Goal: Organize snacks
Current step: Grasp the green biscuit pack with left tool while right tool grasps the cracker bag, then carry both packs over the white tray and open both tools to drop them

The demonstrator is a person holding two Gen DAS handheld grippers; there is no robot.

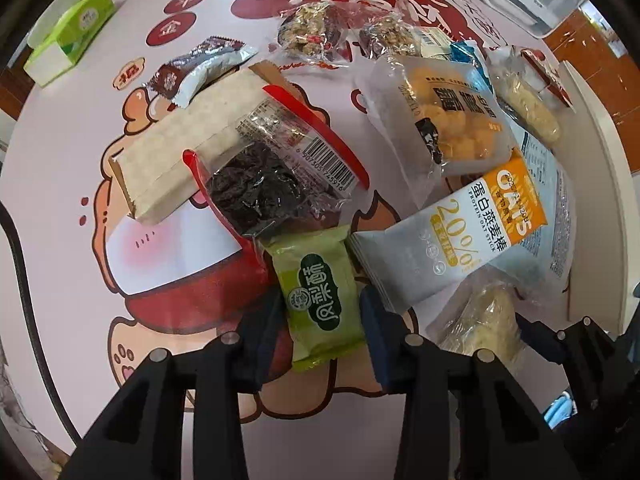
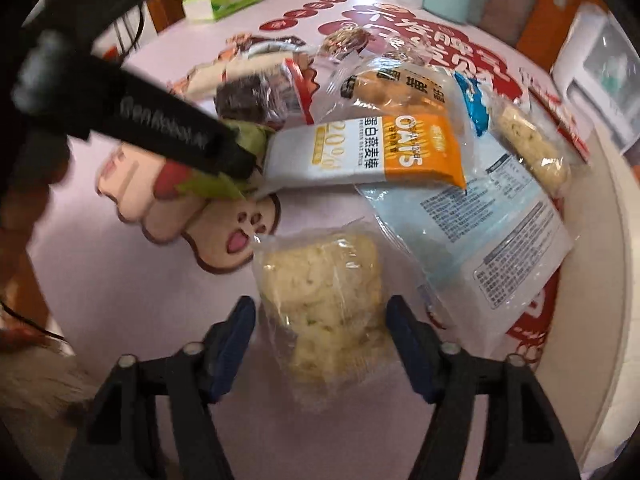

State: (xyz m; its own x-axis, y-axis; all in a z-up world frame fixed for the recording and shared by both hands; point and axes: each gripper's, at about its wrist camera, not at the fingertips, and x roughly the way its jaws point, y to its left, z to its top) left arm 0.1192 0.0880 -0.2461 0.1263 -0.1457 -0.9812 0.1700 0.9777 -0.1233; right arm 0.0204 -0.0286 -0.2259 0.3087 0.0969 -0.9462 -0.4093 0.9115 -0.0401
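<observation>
The left gripper (image 1: pixel 322 330) has its blue pads right up against both sides of the green snack pack (image 1: pixel 320 298) lying flat on the cartoon table mat (image 1: pixel 80 128), so it's pinched narrow on it. The right gripper (image 2: pixel 320 336) sits about half open around the clear bag of pale crumbly snack (image 2: pixel 324 296), pads just beside it, not squeezing. The orange-and-white oat bar (image 2: pixel 360 152) lies between the two.
</observation>
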